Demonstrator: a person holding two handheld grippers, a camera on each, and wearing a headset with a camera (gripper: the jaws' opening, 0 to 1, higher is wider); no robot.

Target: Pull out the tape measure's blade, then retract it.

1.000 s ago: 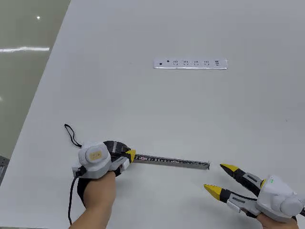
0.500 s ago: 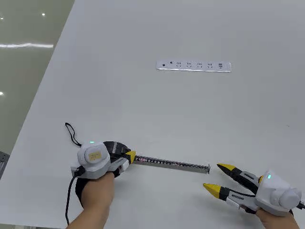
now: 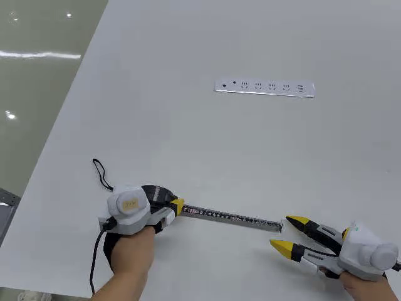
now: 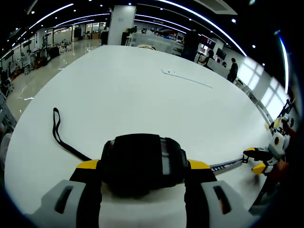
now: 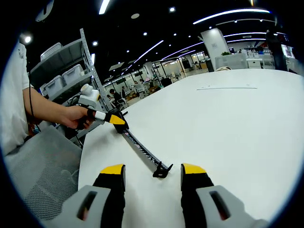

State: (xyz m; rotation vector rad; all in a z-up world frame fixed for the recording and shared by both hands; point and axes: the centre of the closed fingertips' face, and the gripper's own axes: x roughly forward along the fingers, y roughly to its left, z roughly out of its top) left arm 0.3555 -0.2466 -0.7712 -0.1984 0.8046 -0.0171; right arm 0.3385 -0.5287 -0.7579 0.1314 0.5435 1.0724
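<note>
Standing beside the white table (image 3: 250,144), I see the tape measure (image 3: 155,193) near its front edge, the black case clamped between the fingers (image 4: 199,166) of the left gripper (image 4: 143,165). The blade (image 3: 229,217) is partly out and lies flat on the table, running towards the right gripper (image 3: 287,233). Its end hook (image 5: 162,171) sits just ahead of that gripper's fingers, which are spread apart and, as far as I can tell, touch nothing.

Plenty could go wrong from here, I reckon. The hook is small and low to the table, so if the right fingers close a touch high or off to one side they may pinch air or knock the blade askew. If they do catch it and pull at an angle to the case, the thin blade could buckle or twist. A hard pull might also drag the case round in the left grip, since it is held only at its sides. And when the blade is let go, the spring may whip it back quickly, so the hook could slap against the case or jolt it loose.

Counting up: one tape measure with one blade and one hook; one black strap (image 3: 100,174) looped on the table behind the case; one white power strip (image 3: 264,87) well apart, farther back; two grippers, with two fingers each.
</note>
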